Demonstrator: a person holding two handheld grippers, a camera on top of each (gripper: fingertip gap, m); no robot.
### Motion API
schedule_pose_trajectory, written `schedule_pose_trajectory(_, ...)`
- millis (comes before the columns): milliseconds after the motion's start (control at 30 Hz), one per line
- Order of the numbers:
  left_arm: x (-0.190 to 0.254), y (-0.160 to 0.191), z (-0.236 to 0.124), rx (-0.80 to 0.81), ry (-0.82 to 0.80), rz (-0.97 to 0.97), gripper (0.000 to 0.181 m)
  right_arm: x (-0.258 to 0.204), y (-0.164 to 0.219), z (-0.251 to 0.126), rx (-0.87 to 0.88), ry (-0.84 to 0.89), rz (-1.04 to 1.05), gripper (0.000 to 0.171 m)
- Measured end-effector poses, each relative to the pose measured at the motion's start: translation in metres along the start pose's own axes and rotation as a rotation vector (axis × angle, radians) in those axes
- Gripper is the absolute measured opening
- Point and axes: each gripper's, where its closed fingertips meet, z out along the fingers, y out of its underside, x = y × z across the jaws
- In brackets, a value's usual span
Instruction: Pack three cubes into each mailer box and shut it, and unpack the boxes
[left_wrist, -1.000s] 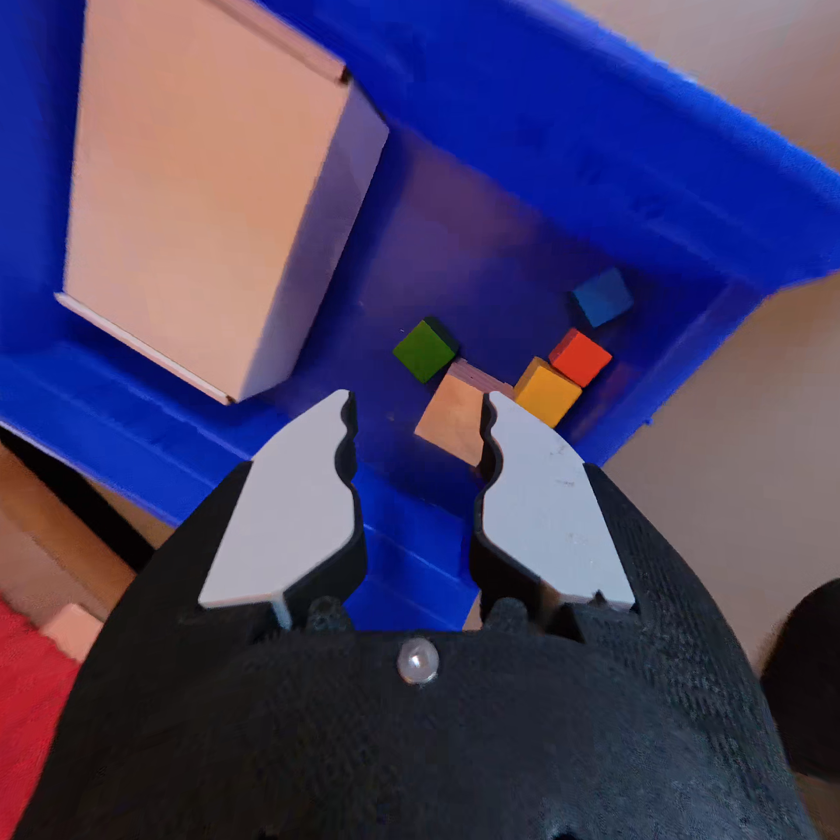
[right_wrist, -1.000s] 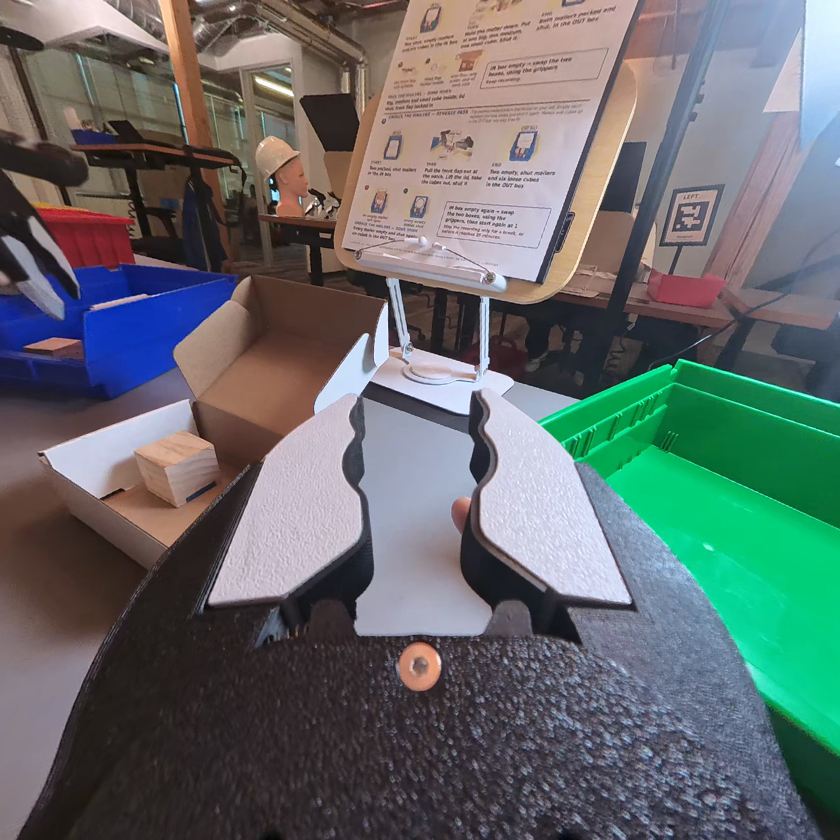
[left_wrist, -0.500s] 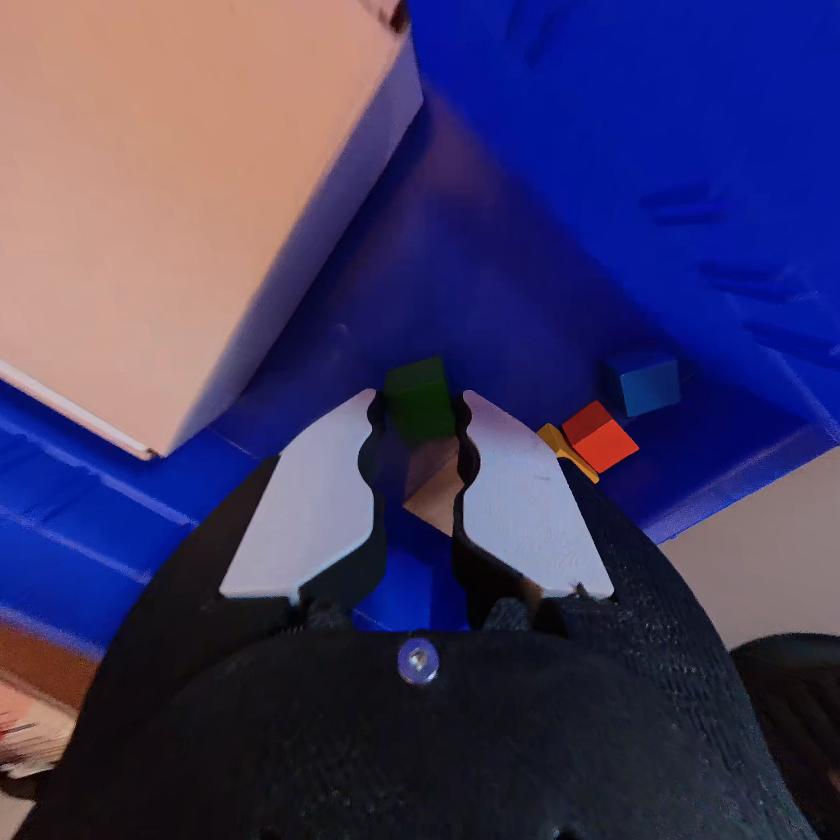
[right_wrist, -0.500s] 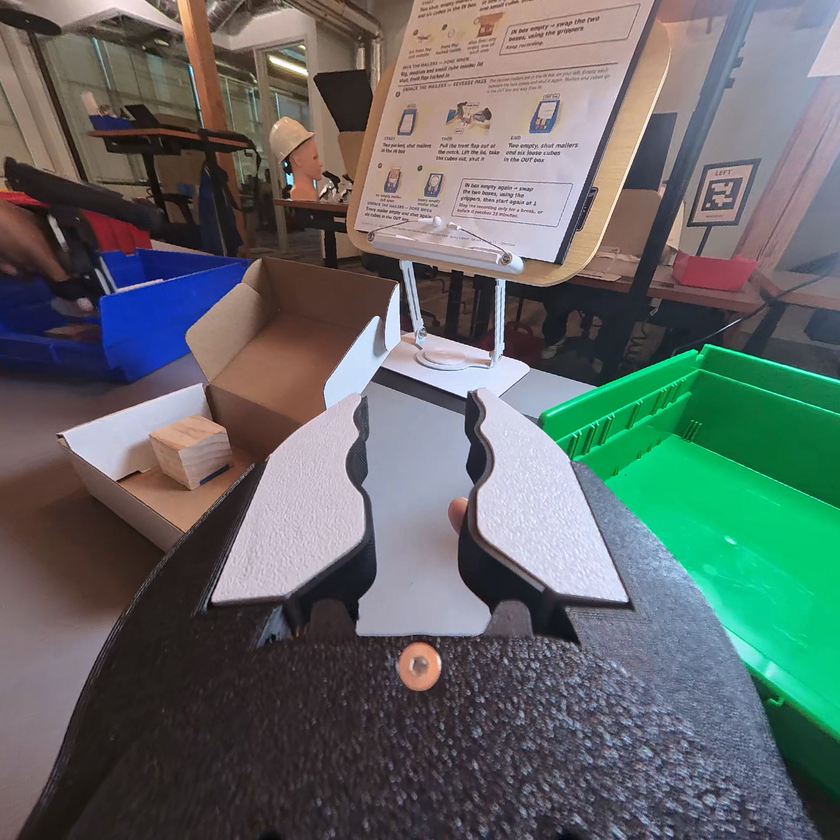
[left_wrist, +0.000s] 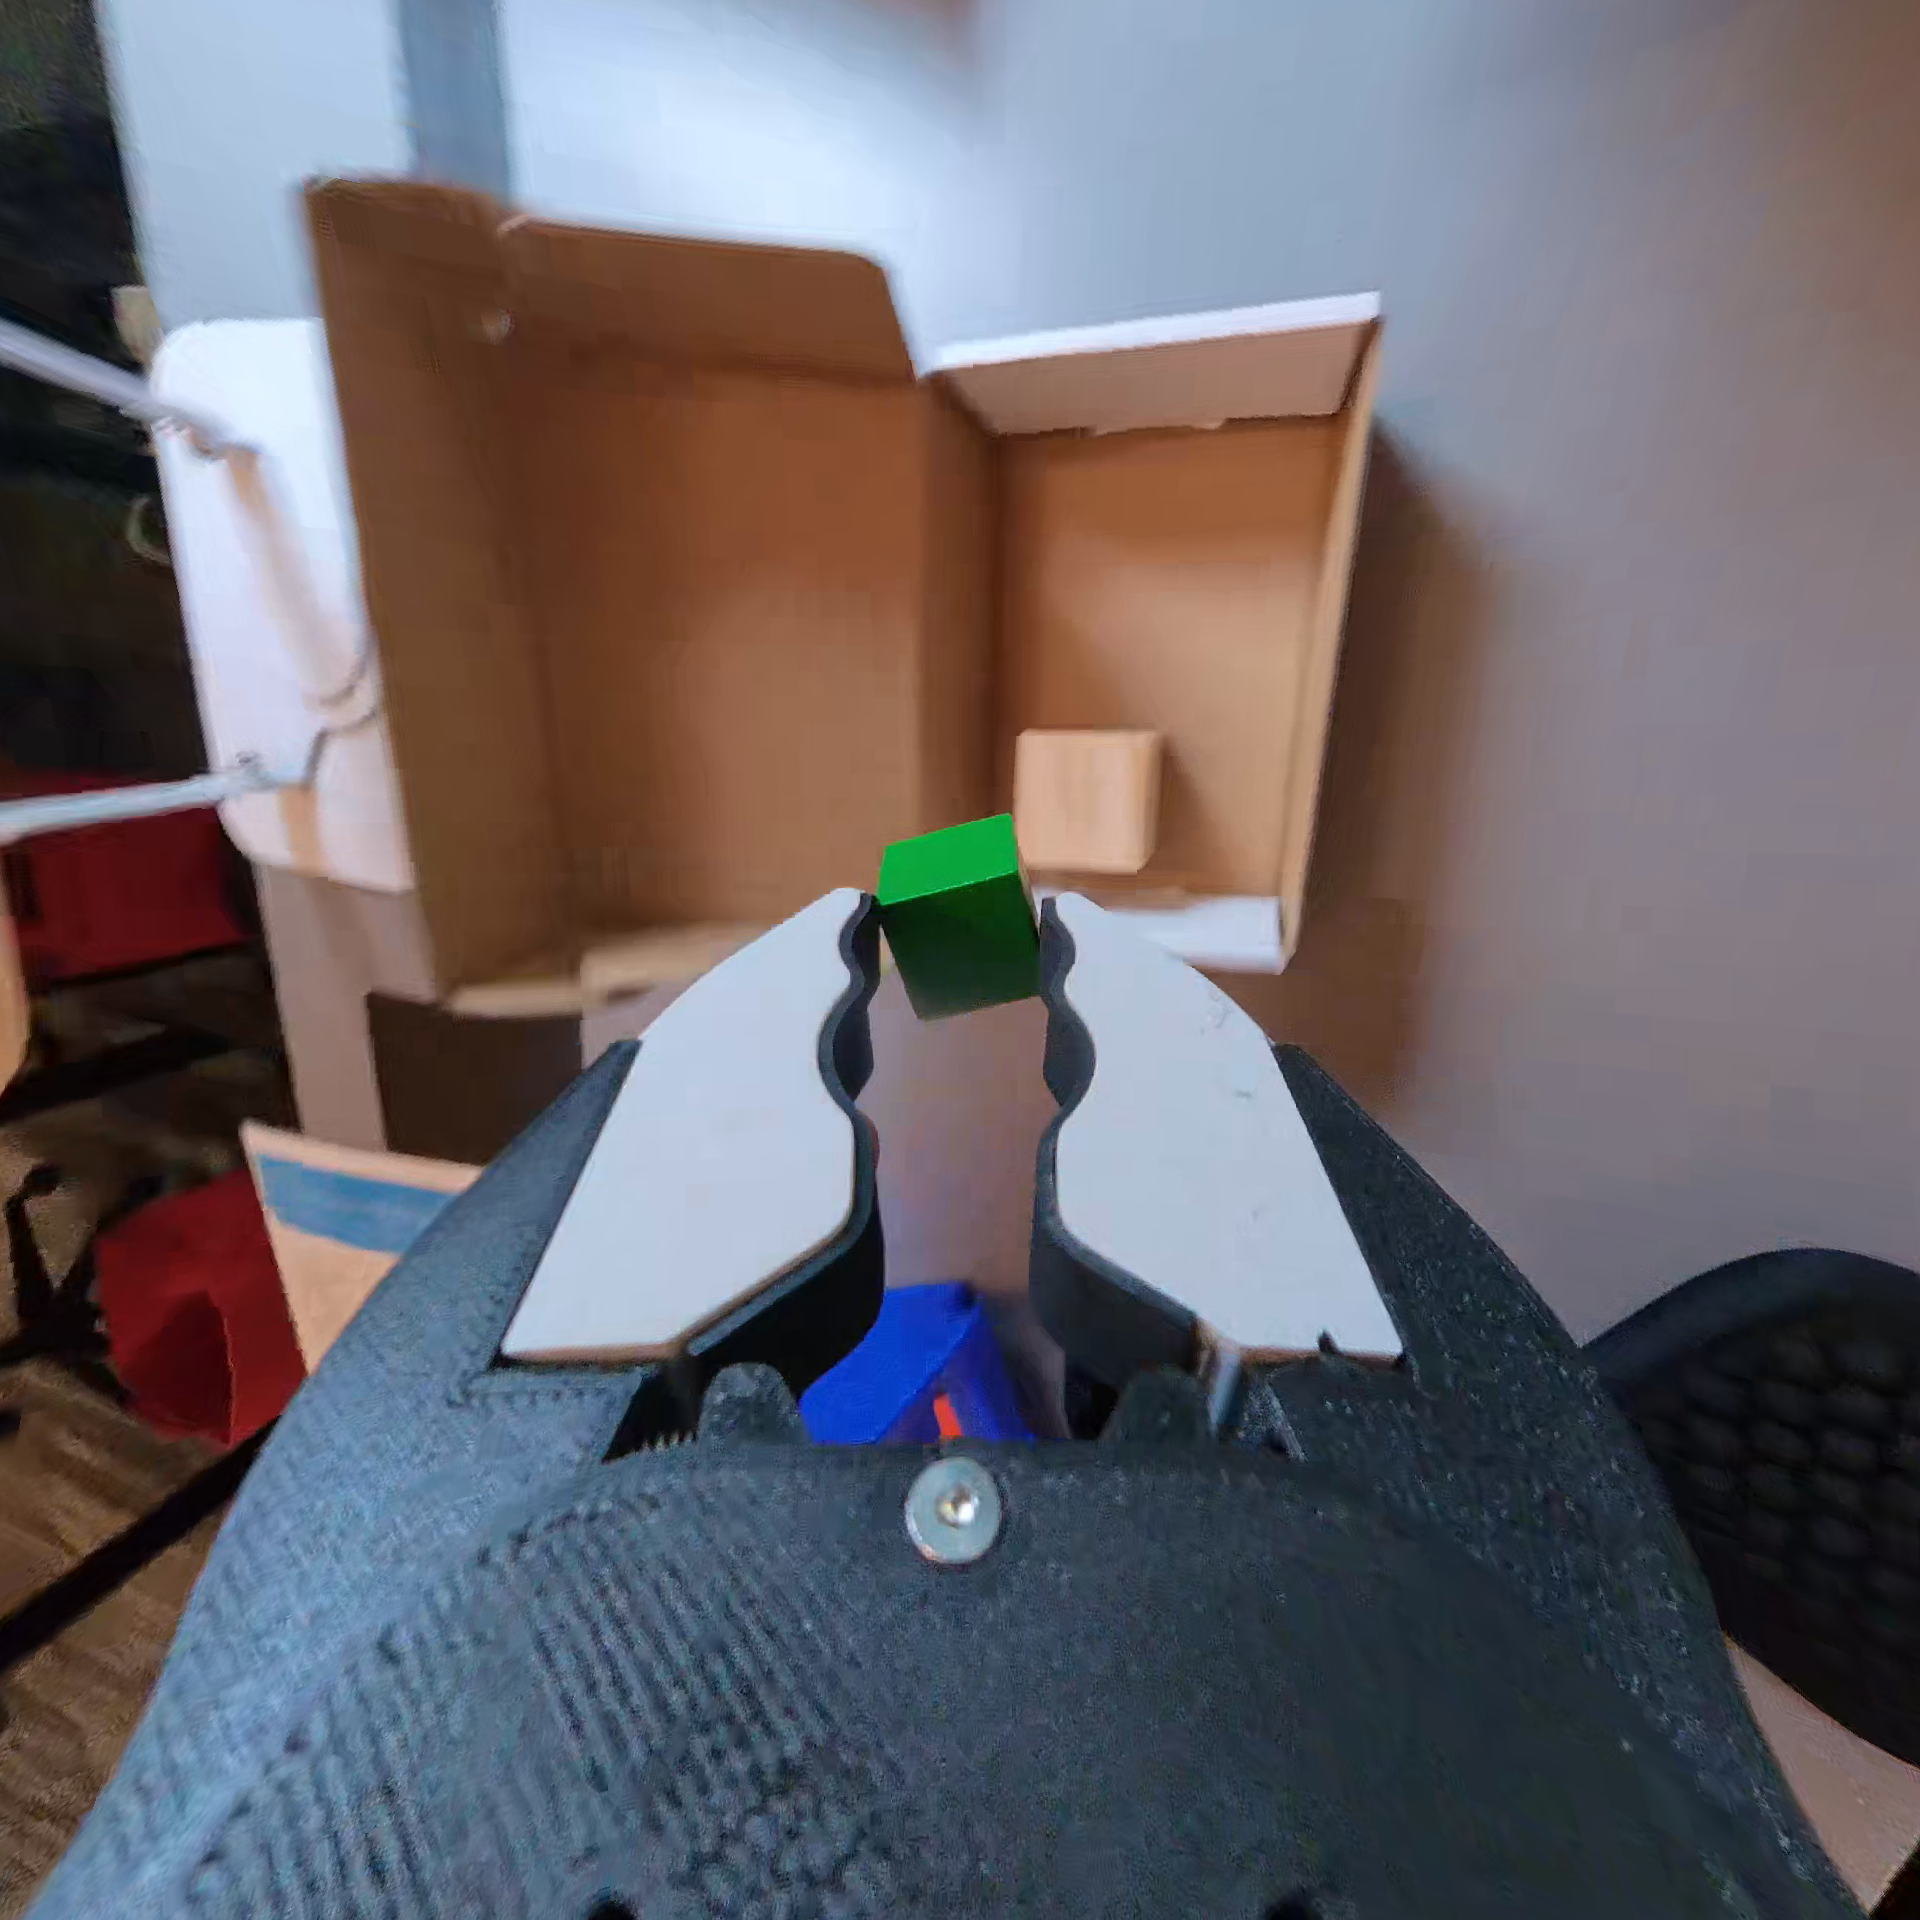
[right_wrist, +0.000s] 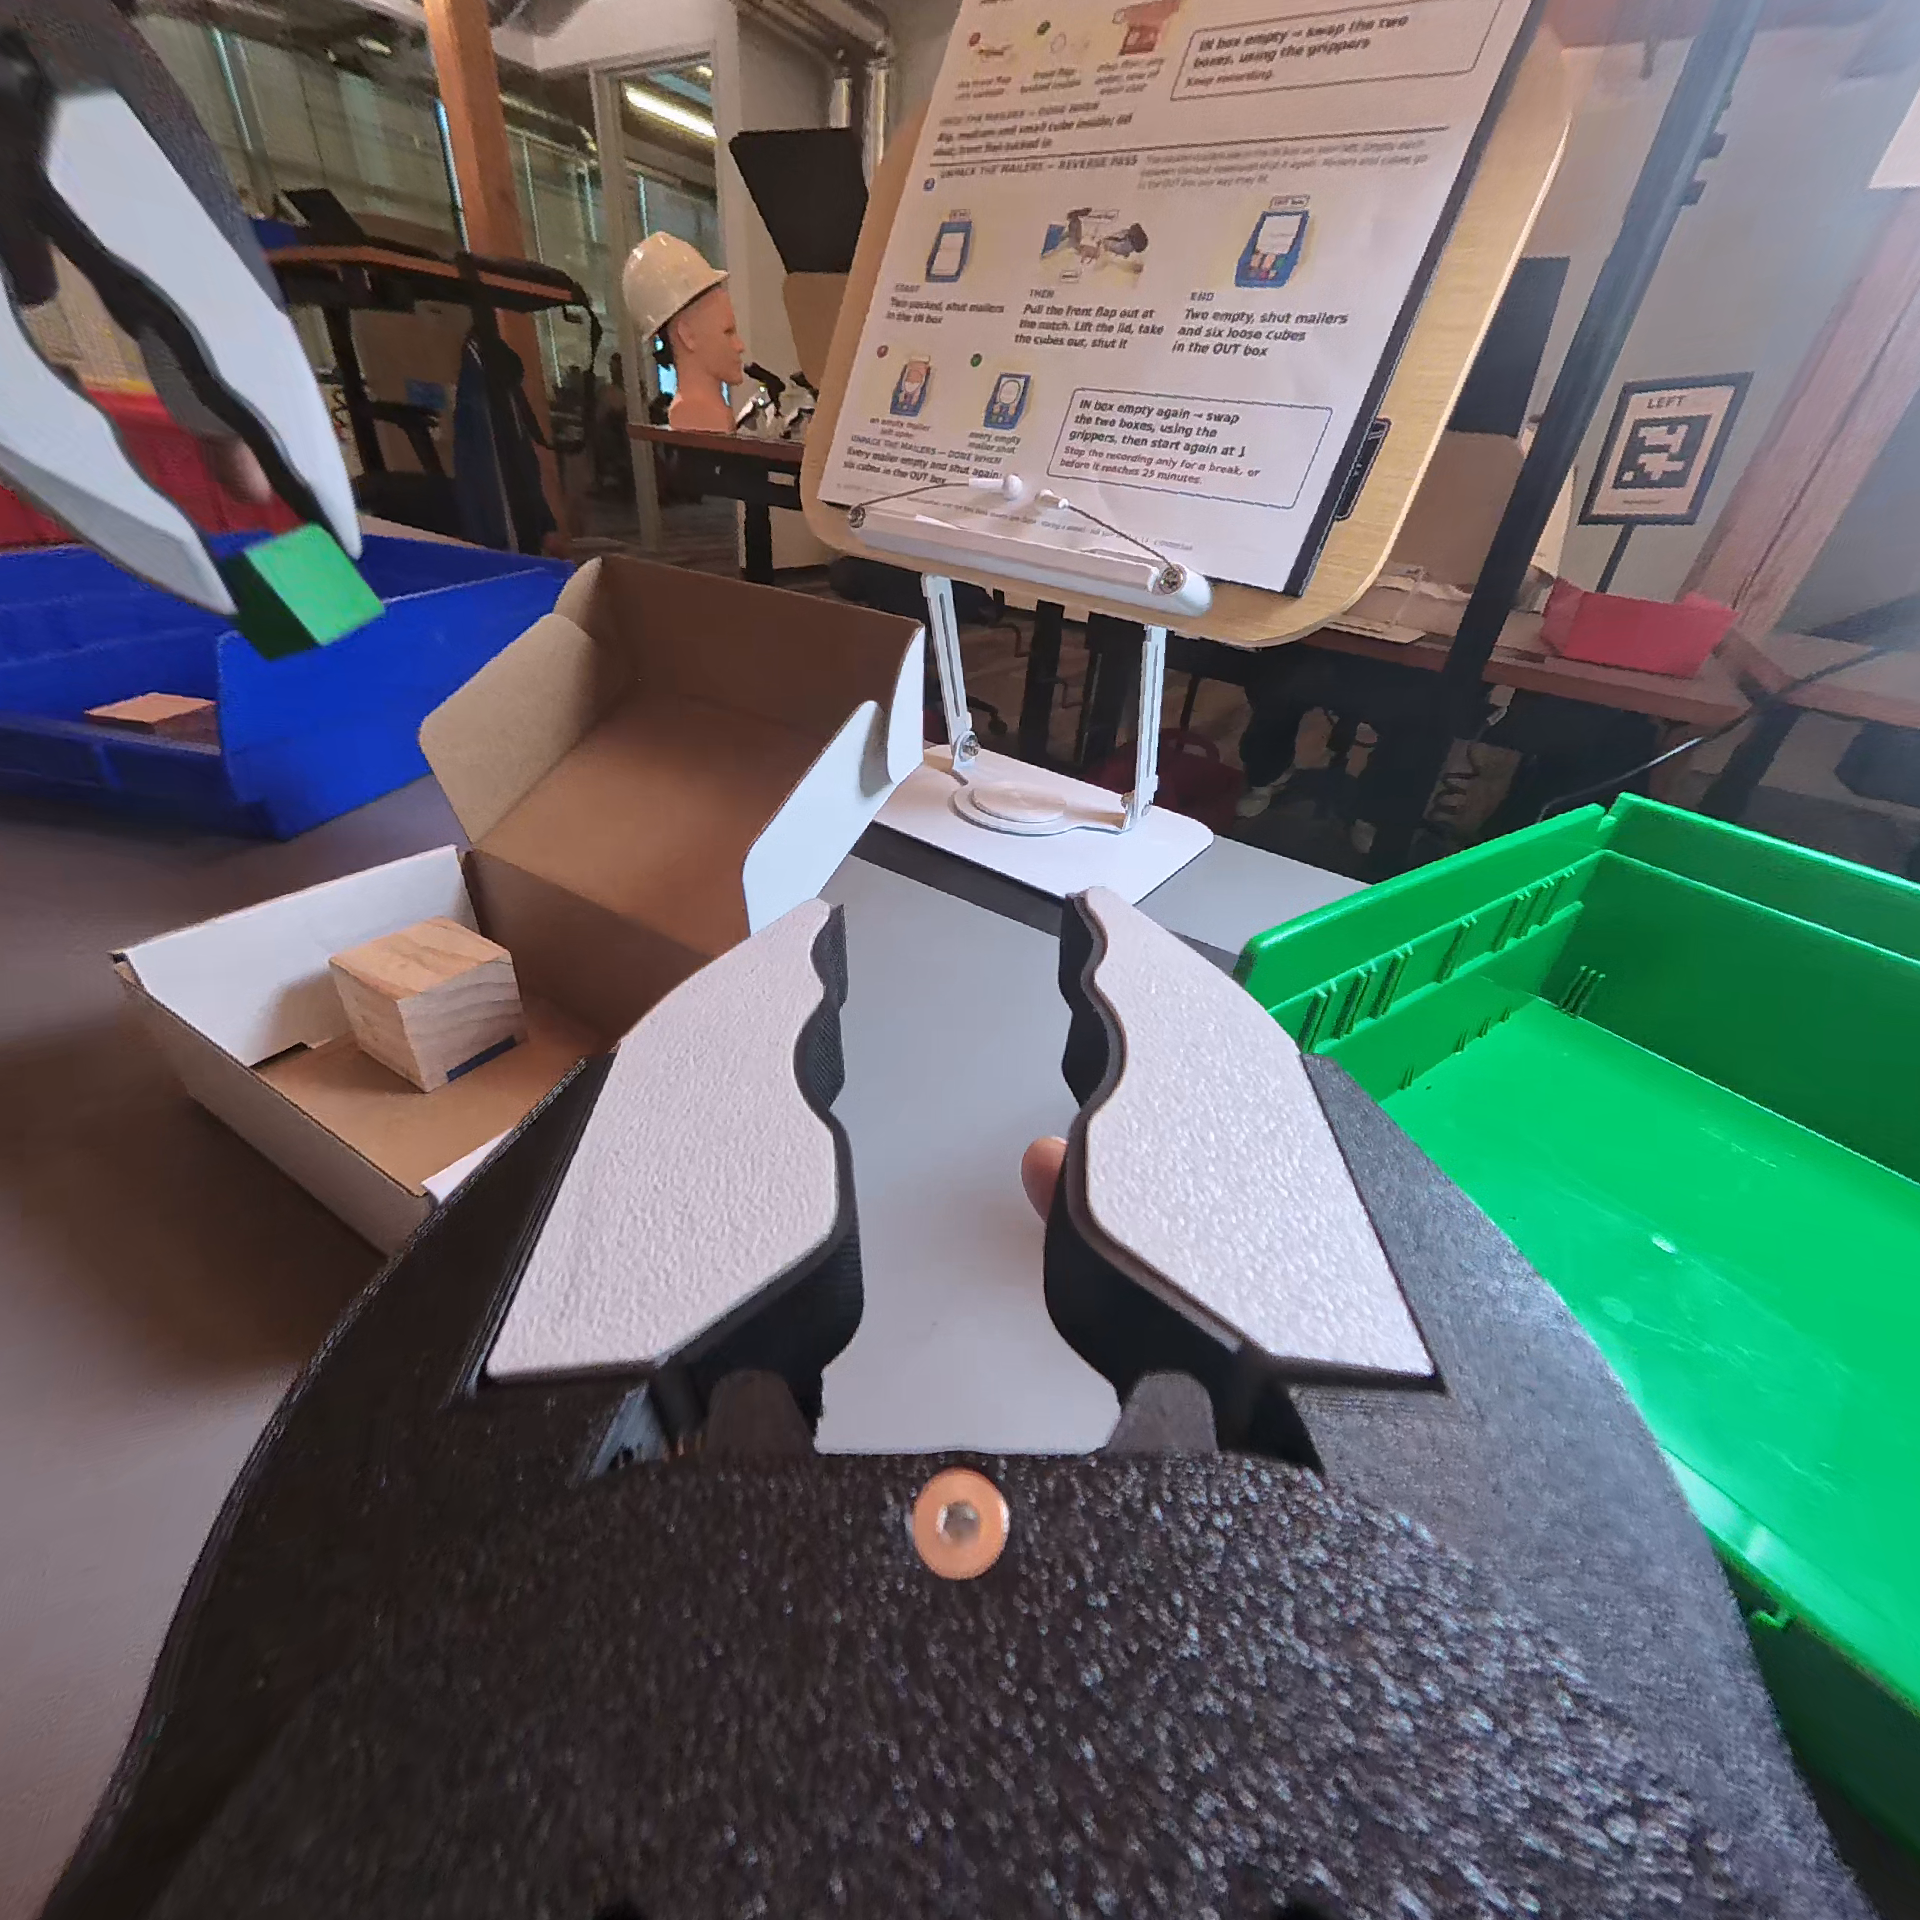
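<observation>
A printed instruction sheet (right_wrist: 1174, 260), with small pictures and blocks of text, is carried on a wooden board (right_wrist: 1455, 499) on a white stand (right_wrist: 1049, 810) at the far side of the table (right_wrist: 156, 1351); a square black-and-white marker sign (right_wrist: 1662, 447) stands far right. No brand is visible on the boxes or cubes. The table is a plain grey surface, with a blue bin (right_wrist: 312, 717) at the far left and a green bin (right_wrist: 1662, 1143) at the near right. Between them lies an open mailer box (right_wrist: 644, 790), its lid tilted back, and a wooden cube (right_wrist: 431, 997) rests on the box floor near its left wall. The left gripper (left_wrist: 956, 935) is clamped on a green cube (left_wrist: 961, 914) at its fingertips and is held in the air above the table, to the left of the box, with the cube clear of the box. The right gripper (right_wrist: 951, 935) is held low over the table, its jaws apart with nothing between them, and a fingertip (right_wrist: 1042, 1174) shows beside its right finger. Beyond the table an open workshop room is seen, with desks, timber posts, red bins (right_wrist: 1631, 634) and a mannequin head in a white hard hat (right_wrist: 691, 322).
</observation>
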Motion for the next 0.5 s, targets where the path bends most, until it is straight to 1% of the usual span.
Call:
schedule_pose_trajectory(33, 0.009, -0.011, 0.015, -0.014, 0.04, 0.023, 0.03, -0.002, 0.001, 0.0, -0.008, -0.01, -0.006, 0.039)
schedule_pose_trajectory(133, 0.025, -0.03, 0.059, -0.07, 0.132, 0.08, 0.03, -0.008, 0.002, 0.0, -0.014, -0.035, -0.02, 0.039)
schedule_pose_trajectory(200, 0.035, -0.033, 0.083, -0.124, 0.205, 0.097, 0.029, -0.01, 0.0, -0.001, -0.009, -0.042, -0.034, 0.039)
schedule_pose_trajectory(267, 0.039, -0.033, 0.103, -0.172, 0.237, 0.117, 0.03, -0.011, -0.002, -0.001, 0.004, -0.044, -0.044, 0.039)
schedule_pose_trajectory(367, 0.046, -0.027, 0.123, -0.242, 0.278, 0.121, 0.03, -0.01, -0.004, -0.002, 0.015, -0.045, -0.033, 0.039)
schedule_pose_trajectory(500, 0.05, -0.023, 0.135, -0.275, 0.286, 0.142, 0.029, -0.01, -0.004, -0.001, 0.018, -0.049, -0.016, 0.039)
